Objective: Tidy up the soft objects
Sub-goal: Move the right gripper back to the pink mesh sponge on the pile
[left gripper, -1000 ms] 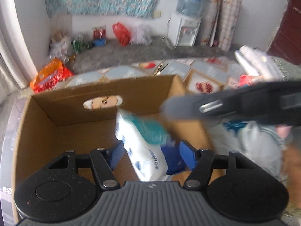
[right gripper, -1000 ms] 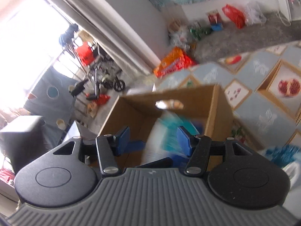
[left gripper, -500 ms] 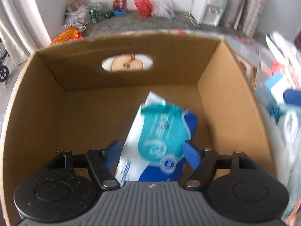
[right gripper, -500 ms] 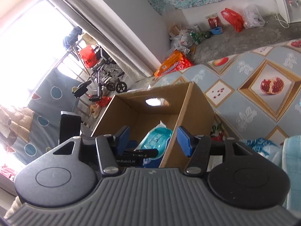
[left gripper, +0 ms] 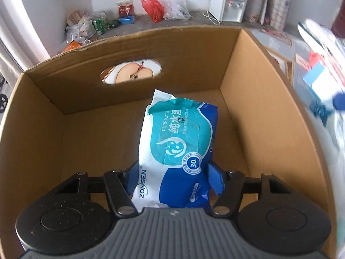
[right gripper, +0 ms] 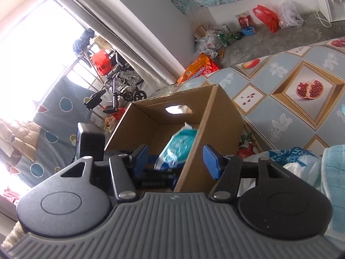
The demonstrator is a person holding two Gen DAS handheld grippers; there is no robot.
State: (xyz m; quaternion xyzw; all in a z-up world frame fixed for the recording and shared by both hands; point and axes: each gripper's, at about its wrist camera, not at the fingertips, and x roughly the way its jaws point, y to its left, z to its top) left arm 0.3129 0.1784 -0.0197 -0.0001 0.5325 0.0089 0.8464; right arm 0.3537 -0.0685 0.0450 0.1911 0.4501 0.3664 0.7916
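Observation:
A white, teal and blue pack of wet wipes (left gripper: 176, 146) hangs end-down inside the open cardboard box (left gripper: 248, 108). My left gripper (left gripper: 172, 172) points steeply down into the box. Its jaws are closing, and both blue pads press on the pack's sides. In the right wrist view the same pack (right gripper: 179, 146) shows inside the box (right gripper: 222, 125), with the left gripper's black body (right gripper: 90, 144) at the box's near left corner. My right gripper (right gripper: 175, 159) stays outside the box, just in front of its near right wall. It is open, with nothing between its fingers.
The box stands on a fruit-patterned mat (right gripper: 280, 99). To the right of the box lie soft packs in plastic (right gripper: 297, 161) and a light blue towel (right gripper: 334, 183). Bags and a water dispenser (left gripper: 230, 4) line the far wall. A wheelchair (right gripper: 120, 86) stands by the window.
My left gripper has sunk deeper into the box with the wipes pack between its pads. The right gripper has pulled back and to the right, away from the box's opening.

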